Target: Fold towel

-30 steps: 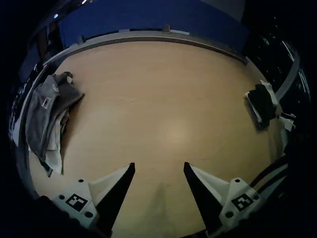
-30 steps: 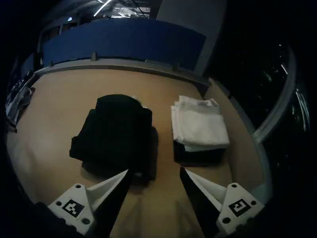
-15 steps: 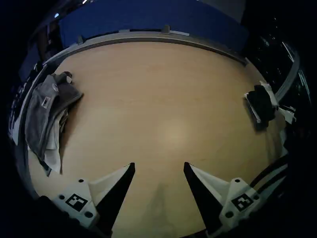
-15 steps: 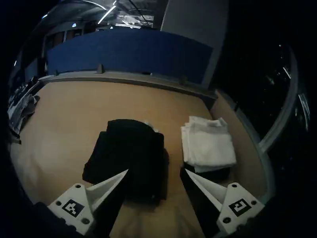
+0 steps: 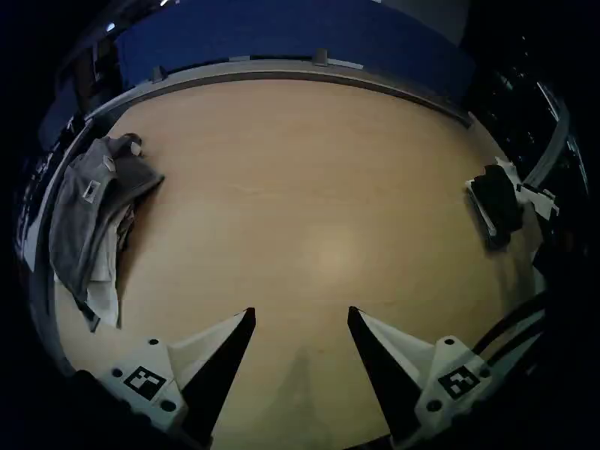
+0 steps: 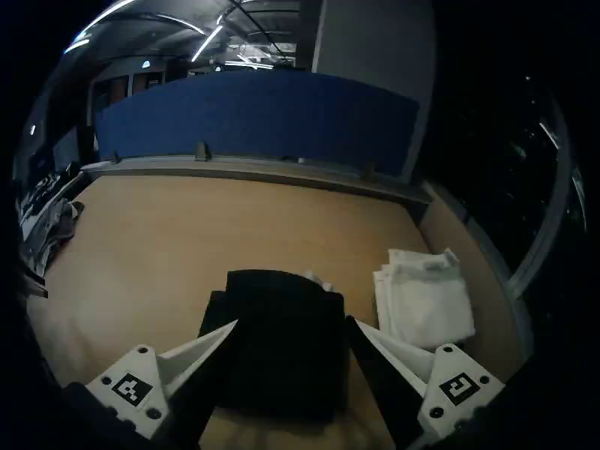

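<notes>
Folding looks partly done: a folded black towel (image 6: 281, 360) sits at lower centre, a folded white towel stack (image 6: 427, 300) at lower right. A crumpled grey towel heap (image 5: 90, 217) at the left edge lies unfolded. The left gripper (image 5: 300, 309) and right gripper (image 6: 291, 320) both gape wide, empty

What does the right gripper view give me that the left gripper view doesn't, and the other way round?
Right gripper view: a clear look at the white folded stack beside the black folded stack, seen between the fingers of the open right tool; ceiling lights. Left gripper view: the open left tool over bare table, and the tag on the grey pile. Shared: table, blue partition, grey pile, black folded stack.
</notes>
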`<action>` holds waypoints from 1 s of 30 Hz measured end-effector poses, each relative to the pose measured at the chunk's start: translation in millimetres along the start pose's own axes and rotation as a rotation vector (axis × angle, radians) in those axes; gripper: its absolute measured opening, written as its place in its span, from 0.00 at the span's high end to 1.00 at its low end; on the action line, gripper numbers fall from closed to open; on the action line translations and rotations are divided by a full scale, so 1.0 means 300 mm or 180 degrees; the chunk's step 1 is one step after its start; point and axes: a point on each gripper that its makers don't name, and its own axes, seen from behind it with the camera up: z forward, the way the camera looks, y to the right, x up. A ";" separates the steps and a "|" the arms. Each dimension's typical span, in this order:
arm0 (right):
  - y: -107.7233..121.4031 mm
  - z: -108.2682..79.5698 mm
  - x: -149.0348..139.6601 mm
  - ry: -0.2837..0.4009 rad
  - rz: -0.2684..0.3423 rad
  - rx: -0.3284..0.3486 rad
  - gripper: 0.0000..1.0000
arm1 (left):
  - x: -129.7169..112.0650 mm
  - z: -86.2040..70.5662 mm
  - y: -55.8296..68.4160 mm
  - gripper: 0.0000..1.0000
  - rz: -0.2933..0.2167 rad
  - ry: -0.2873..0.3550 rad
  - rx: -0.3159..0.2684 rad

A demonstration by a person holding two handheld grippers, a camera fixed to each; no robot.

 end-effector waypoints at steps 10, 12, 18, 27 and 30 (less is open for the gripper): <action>-0.048 0.081 0.027 0.0019 -0.0028 0.0126 0.00 | -0.013 -0.003 -0.025 0.09 -0.0057 -0.0033 0.0042; -0.061 0.094 0.028 0.0019 -0.0021 0.0157 0.00 | -0.015 -0.004 -0.029 0.09 -0.0066 -0.0038 0.0050; -0.078 0.131 0.011 -0.0023 -0.0052 0.0176 0.00 | -0.015 -0.002 -0.040 0.09 -0.0089 -0.0042 0.0069; -0.047 0.214 -0.062 -0.0176 -0.0099 0.0087 0.00 | -0.031 0.012 -0.055 0.09 -0.0103 -0.0063 0.0087; -0.040 0.234 -0.082 -0.0226 -0.0097 0.0076 0.00 | -0.036 0.015 -0.060 0.09 -0.0107 -0.0067 0.0094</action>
